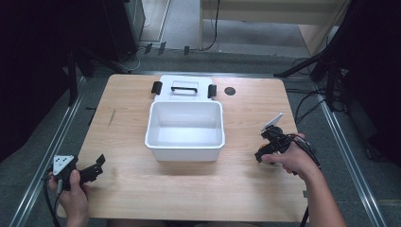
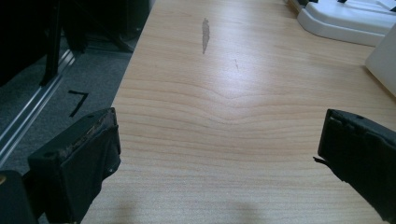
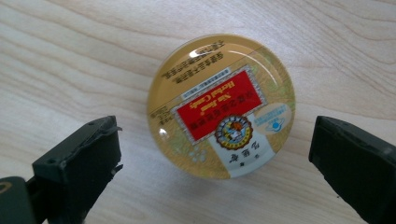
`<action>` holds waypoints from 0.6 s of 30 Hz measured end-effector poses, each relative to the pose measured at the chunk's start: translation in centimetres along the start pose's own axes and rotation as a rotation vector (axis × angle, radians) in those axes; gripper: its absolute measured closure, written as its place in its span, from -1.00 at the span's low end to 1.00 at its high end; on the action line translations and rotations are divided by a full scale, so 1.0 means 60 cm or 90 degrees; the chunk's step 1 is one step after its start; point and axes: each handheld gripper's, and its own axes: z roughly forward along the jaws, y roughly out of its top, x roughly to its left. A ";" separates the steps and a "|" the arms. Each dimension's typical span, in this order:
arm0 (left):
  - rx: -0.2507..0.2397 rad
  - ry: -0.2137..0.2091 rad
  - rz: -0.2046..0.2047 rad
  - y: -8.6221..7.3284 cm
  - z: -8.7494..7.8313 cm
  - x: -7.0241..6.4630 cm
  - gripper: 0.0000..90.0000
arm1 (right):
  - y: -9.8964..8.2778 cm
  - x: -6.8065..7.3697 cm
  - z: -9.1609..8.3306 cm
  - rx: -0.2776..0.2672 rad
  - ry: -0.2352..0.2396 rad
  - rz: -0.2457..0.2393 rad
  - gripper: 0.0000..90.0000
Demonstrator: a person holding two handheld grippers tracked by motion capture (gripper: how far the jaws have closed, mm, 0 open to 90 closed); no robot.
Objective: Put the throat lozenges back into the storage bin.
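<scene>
The right gripper (image 3: 212, 154) hangs with jaws apart on either side of a round gold tin (image 3: 222, 105) lying flat on the table (image 1: 246, 189) (untouched); the left gripper (image 2: 219, 154) gapes over bare wood, the white bin (image 1: 185, 128) farther off

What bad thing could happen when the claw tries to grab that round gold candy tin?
1. The round gold tin with the red label lies flat on the light wooden table. Its rim looks smooth and curved, so the open right gripper might pinch it badly and let it squirt away.
2. The jaws stand apart from the tin on both sides; coming down off-centre could knock it aside.
3. If it is meant for the open white plastic box, a weak grip might drop it on the way.
</scene>
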 end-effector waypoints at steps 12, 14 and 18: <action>0.000 0.001 -0.001 0.000 0.000 0.000 -1.00 | 0.012 -0.011 0.019 0.009 0.000 0.034 -0.76; 0.001 0.001 -0.001 0.000 0.000 0.000 -1.00 | 0.013 -0.011 0.022 0.007 0.002 0.034 -0.67; 0.001 0.000 -0.002 0.000 0.000 0.000 -1.00 | 0.014 -0.012 0.019 -0.001 0.005 0.040 -0.54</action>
